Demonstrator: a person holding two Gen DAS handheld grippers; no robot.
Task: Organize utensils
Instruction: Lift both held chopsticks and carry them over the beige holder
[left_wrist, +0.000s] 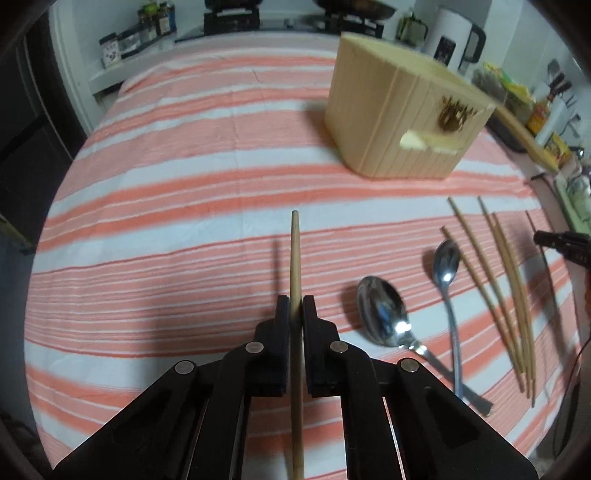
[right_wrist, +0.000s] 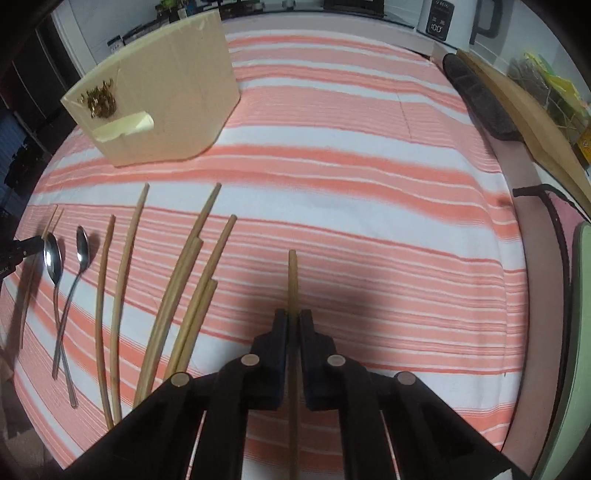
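My left gripper (left_wrist: 295, 301) is shut on a wooden chopstick (left_wrist: 295, 258) that sticks out forward, lifted above the striped cloth. My right gripper (right_wrist: 293, 315) is shut on another chopstick (right_wrist: 292, 280), also raised off the cloth. A beige utensil box (left_wrist: 399, 110) stands at the far right in the left wrist view, and the same box (right_wrist: 166, 96) sits far left in the right wrist view. Two steel spoons (left_wrist: 384, 317) and several loose chopsticks (left_wrist: 506, 288) lie right of my left gripper. Several chopsticks (right_wrist: 184, 295) and the spoons (right_wrist: 51, 258) lie left of my right gripper.
A pink and white striped cloth (left_wrist: 184, 192) covers the table. A white kettle (left_wrist: 454, 37), jars (left_wrist: 147, 29) and a stove line the far counter. A wooden board (right_wrist: 524, 122) and a dark mat (right_wrist: 476, 99) lie along the right edge. The left gripper's tip (right_wrist: 18, 251) shows far left.
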